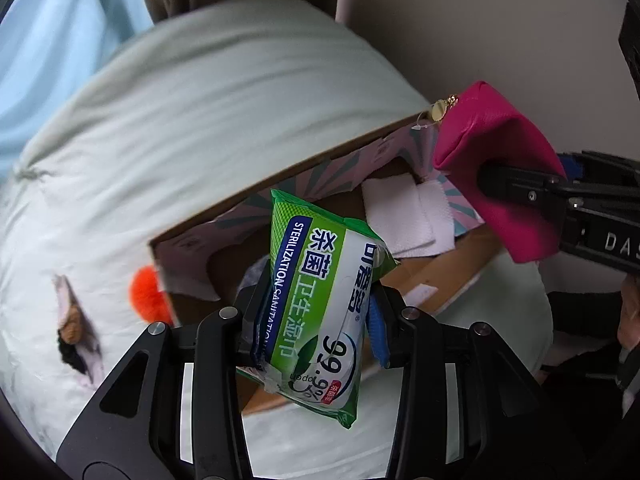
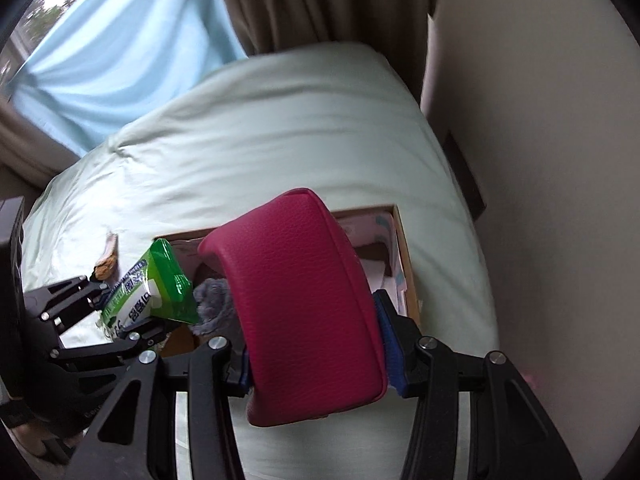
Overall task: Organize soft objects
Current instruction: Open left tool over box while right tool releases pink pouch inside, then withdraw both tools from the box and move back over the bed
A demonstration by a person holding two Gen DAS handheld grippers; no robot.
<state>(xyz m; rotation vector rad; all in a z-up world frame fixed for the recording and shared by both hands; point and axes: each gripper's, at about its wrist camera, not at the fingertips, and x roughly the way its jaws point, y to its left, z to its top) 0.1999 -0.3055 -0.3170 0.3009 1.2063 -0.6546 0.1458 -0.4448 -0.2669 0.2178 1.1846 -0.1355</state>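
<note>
My left gripper (image 1: 312,320) is shut on a green and white pack of wet wipes (image 1: 320,292), held over the open cardboard box (image 1: 304,160) on the bed; the pack also shows in the right wrist view (image 2: 148,284). My right gripper (image 2: 316,344) is shut on a magenta leather pouch (image 2: 304,296), held above the box's near side. In the left wrist view the pouch (image 1: 500,160) with its gold zip pull hangs over the box's right end. White folded cloths (image 1: 408,216) and a grey fluffy item (image 2: 212,300) lie inside the box.
The box sits on a pale green bedsheet (image 1: 200,120). An orange fluffy ball (image 1: 146,292) lies against the box's left side, and a small brown, black and pink item (image 1: 72,328) lies further left. A beige wall (image 2: 560,200) is on the right; curtains (image 2: 300,0) hang behind.
</note>
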